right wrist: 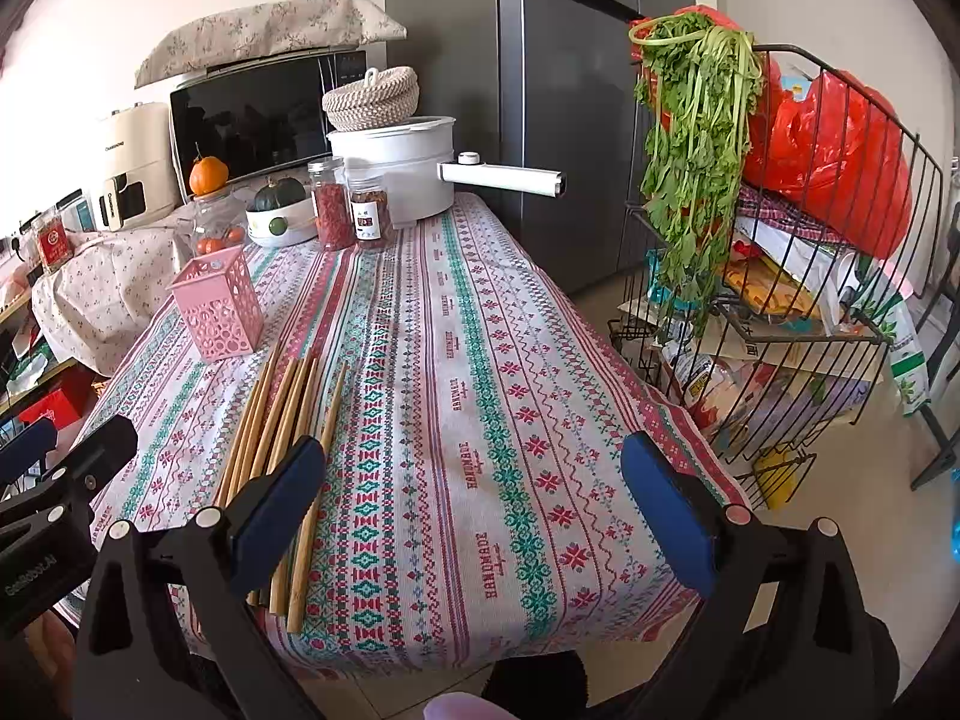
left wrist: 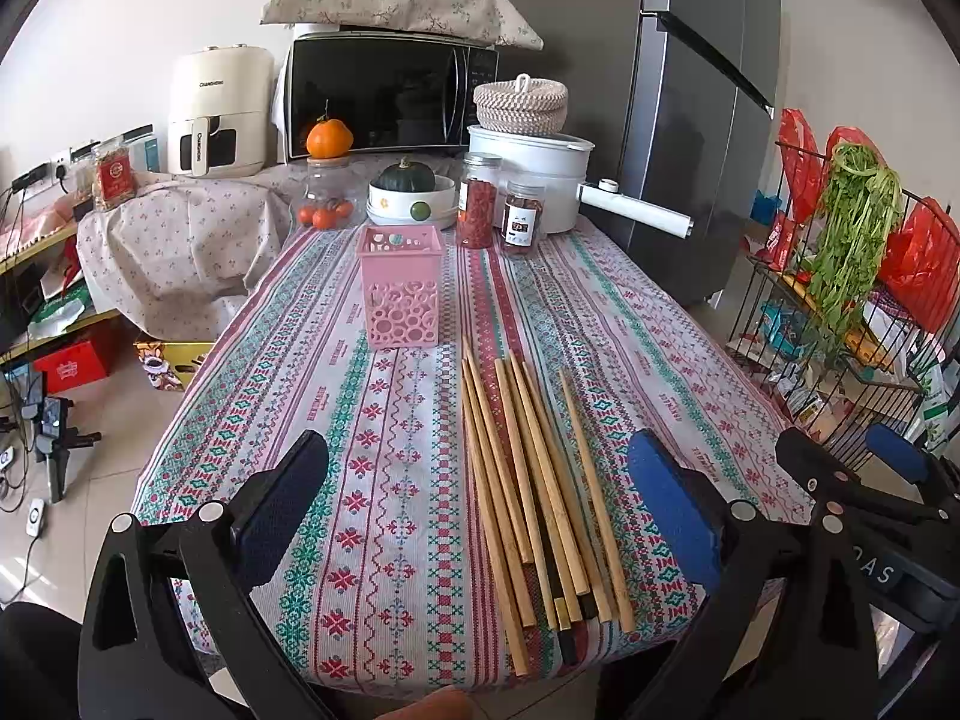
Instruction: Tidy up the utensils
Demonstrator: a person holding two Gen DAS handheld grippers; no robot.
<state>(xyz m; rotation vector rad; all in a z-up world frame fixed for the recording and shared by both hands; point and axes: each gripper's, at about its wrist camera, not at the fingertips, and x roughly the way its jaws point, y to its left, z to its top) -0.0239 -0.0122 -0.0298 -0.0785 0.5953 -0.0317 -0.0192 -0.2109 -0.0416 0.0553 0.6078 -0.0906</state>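
Note:
Several wooden chopsticks (left wrist: 528,492) lie side by side on the patterned tablecloth (left wrist: 390,420), pointing away from me. A pink perforated utensil holder (left wrist: 401,285) stands upright and empty just beyond their far tips. My left gripper (left wrist: 480,498) is open and empty above the table's near edge, its jaws wide on either side of the chopsticks. My right gripper (right wrist: 474,498) is open and empty, to the right of the chopsticks (right wrist: 282,420); its left finger (right wrist: 276,510) overlaps them in view. The holder also shows in the right wrist view (right wrist: 219,309).
At the table's far end stand two jars (left wrist: 477,201), a white pot with a long handle (left wrist: 540,180), a bowl holding a squash (left wrist: 411,195), and tomatoes. A microwave (left wrist: 390,99) sits behind. A wire rack with greens and red bags (right wrist: 780,210) stands right of the table.

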